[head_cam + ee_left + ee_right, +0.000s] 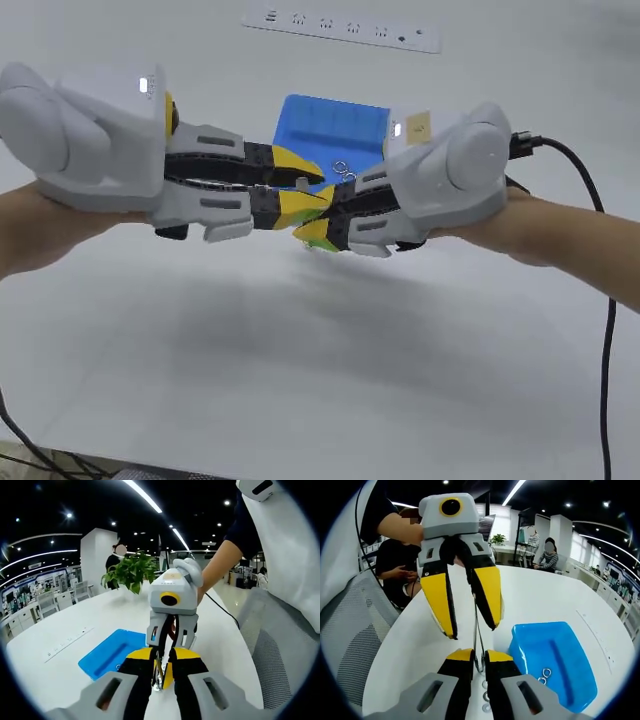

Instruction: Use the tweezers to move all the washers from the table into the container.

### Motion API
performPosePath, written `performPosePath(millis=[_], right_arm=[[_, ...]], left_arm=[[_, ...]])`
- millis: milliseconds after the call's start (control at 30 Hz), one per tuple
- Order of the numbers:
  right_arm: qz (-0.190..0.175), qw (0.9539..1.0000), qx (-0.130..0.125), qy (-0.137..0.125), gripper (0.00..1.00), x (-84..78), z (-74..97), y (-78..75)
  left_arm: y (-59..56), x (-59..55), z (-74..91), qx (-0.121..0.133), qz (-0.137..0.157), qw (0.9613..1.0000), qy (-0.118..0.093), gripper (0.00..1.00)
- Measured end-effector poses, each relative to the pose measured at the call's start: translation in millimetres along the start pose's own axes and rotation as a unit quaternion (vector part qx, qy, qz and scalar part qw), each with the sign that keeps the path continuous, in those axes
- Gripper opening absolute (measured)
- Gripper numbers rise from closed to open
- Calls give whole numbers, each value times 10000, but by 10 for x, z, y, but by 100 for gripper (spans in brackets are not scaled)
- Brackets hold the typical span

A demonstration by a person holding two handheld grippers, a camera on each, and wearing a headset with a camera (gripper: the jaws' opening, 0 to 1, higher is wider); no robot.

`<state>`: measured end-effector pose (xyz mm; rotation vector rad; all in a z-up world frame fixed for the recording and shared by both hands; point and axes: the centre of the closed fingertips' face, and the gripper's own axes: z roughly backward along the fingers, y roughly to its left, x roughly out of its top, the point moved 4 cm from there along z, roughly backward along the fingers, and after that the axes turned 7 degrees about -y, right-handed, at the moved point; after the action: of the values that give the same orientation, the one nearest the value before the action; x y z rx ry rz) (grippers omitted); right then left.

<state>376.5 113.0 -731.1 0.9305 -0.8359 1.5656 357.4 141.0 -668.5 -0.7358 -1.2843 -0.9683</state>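
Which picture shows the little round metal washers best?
The right gripper view: small round metal washers lie plainly in the blue plastic container, with more on the white table. The head view shows them small in the container. The left gripper view leaves them too tiny to tell.

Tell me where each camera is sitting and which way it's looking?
Head view: on the person's head, looking down at the left claw and right claw meeting before the blue container; both forearms show.
Left gripper view: on the left claw, facing the right claw; a forearm and sleeve show.
Right gripper view: on the right claw, facing the left claw; a forearm shows.
Both gripper views share the tweezers and container.
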Motion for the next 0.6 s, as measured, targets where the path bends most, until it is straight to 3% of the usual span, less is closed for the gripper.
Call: performPosePath(millis=[200,600], right_arm=[[-51,10000,-31,-52,9,48,60,18],[-370,9980,-295,-408,9,216,225,-58]], left_arm=[[-95,34,74,7,-52,10000,17,23],[-76,156,374,606,159,9978,-234,27]])
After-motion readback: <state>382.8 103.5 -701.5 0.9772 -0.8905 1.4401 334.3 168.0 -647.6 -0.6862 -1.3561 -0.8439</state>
